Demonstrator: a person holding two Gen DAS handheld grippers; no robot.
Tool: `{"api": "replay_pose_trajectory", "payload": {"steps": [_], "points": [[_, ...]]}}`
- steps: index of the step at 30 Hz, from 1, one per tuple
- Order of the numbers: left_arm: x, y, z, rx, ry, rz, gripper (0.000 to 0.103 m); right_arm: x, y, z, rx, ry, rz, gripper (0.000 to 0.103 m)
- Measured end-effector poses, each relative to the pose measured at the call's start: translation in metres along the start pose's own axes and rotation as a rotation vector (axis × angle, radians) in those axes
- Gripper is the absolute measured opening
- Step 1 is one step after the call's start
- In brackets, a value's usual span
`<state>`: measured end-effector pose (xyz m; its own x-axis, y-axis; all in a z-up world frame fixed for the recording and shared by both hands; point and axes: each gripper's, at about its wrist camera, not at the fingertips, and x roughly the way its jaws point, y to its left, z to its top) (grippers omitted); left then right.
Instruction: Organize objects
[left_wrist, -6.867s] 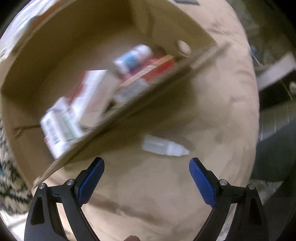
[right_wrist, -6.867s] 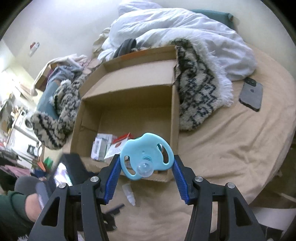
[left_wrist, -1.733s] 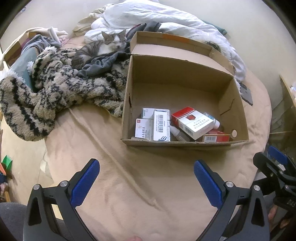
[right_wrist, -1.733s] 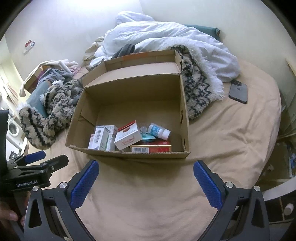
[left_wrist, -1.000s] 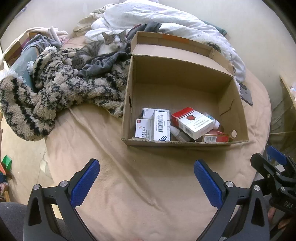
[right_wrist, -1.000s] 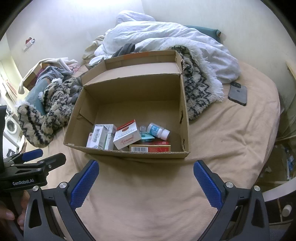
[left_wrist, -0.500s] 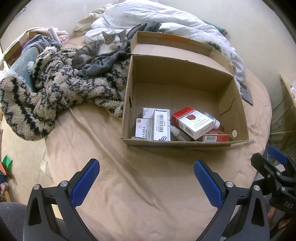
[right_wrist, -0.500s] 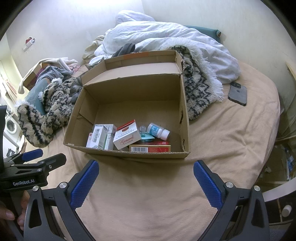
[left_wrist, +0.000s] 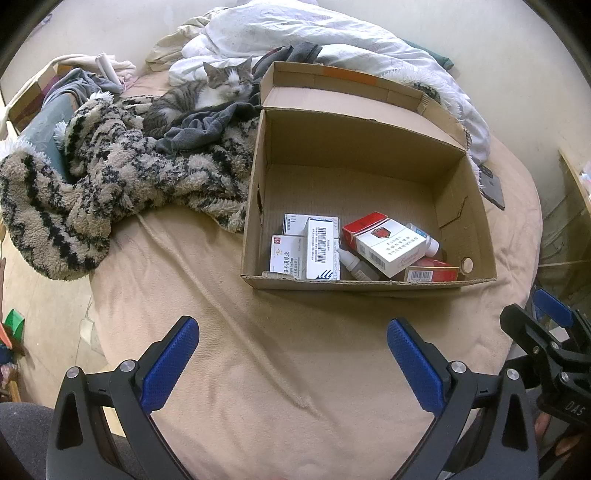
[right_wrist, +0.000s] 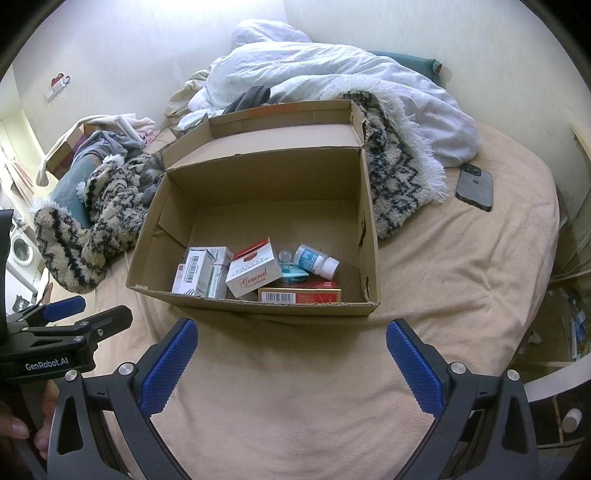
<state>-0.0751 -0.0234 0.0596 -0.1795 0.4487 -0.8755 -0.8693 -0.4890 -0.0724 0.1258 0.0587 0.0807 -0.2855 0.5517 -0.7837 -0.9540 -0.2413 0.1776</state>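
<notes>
Both the left gripper (left_wrist: 291, 354) and right gripper (right_wrist: 291, 354) gape empty over a tan-sheeted bed (right_wrist: 461, 280) by a cardboard box (right_wrist: 365, 229)

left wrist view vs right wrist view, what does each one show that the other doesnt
Only the left wrist view shows the cat sleeping on the blankets and the dropper bottle in the cardboard box.

Only the right wrist view shows the blue pacifier in the box, and the whole phone on the bed.

Both show the box, its white and red packs, the pill bottle and both grippers, left and right, open and empty.
</notes>
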Motion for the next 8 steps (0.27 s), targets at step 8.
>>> {"api": "replay_pose_trajectory", "payload": {"steps": [8], "points": [[-0.0004,-0.0021,-0.0032,0.015,-0.004,-0.001,0.102,0.0004,0.0003,0.0001,-0.002,-0.001,0.002,0.103]]}}
